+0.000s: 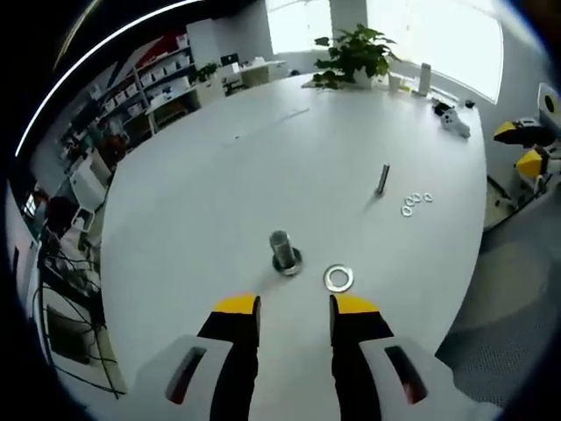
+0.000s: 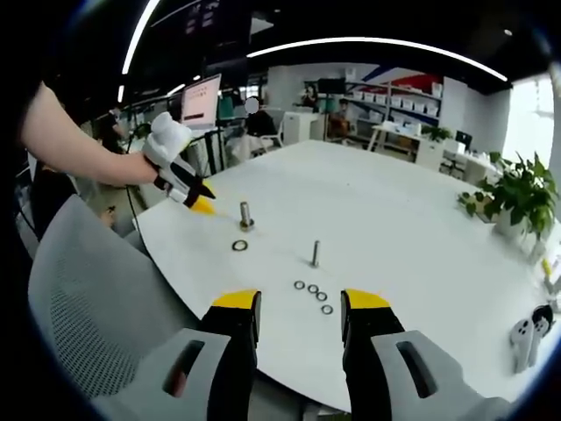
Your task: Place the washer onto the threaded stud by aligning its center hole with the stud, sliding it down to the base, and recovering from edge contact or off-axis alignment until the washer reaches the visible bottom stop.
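Here washer (image 1: pixel 338 279) lies beside stud (image 1: pixel 282 250).

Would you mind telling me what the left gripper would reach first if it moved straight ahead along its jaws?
Probably the large threaded stud, standing almost directly ahead of the open left gripper; the large washer lies slightly right of that line. Depth is uncertain.

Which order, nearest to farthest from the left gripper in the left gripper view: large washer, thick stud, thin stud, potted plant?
From the left gripper:
1. Large washer, flat just ahead of the right finger.
2. Thick stud, upright, slightly beyond, toward the left finger; close to the washer's rank.
3. Thin stud, mid-table, right.
4. Potted plant, far table edge.
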Demonstrator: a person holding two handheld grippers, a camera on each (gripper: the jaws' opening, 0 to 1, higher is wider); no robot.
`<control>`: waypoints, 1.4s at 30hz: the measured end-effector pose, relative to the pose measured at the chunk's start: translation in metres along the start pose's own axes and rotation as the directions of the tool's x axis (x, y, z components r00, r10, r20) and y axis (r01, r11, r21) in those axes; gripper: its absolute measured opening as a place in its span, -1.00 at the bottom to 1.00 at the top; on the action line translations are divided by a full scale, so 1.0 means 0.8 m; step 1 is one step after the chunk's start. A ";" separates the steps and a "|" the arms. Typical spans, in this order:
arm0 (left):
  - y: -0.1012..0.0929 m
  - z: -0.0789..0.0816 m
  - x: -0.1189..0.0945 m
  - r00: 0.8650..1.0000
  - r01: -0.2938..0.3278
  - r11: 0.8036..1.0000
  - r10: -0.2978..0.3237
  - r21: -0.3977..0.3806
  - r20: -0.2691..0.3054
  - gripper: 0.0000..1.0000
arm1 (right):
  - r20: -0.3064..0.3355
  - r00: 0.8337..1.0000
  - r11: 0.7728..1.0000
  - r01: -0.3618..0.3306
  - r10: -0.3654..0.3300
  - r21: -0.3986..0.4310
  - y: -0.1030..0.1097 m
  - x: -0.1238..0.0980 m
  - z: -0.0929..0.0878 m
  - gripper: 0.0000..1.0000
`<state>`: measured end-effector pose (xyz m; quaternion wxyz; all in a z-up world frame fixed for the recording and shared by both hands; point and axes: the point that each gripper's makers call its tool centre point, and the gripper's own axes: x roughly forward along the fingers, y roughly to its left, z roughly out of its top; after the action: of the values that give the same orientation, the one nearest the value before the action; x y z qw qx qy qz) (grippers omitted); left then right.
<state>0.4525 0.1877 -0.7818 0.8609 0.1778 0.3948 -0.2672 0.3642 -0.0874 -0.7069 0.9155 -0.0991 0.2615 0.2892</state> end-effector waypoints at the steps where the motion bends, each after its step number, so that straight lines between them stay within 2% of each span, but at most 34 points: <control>1: 0.000 0.000 0.001 1.000 0.001 1.000 -0.001 0.002 -0.002 -0.41 | 0.001 1.000 1.000 0.000 0.000 0.002 0.000 0.000 0.000 -0.23; 12: -0.010 0.014 0.014 1.000 0.022 0.999 -0.022 0.023 -0.008 -0.40 | 0.008 1.000 1.000 -0.002 0.002 -0.012 0.001 0.000 0.003 -0.22; 42: -0.027 0.015 0.043 0.997 0.056 0.997 -0.053 0.051 -0.055 -0.40 | 0.021 1.000 1.000 -0.012 0.012 0.012 0.001 0.000 0.004 -0.22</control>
<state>0.4655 0.1533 -0.8032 0.8374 0.1965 0.4155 -0.2957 0.3655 -0.0857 -0.7041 0.9171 -0.0889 0.2541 0.2941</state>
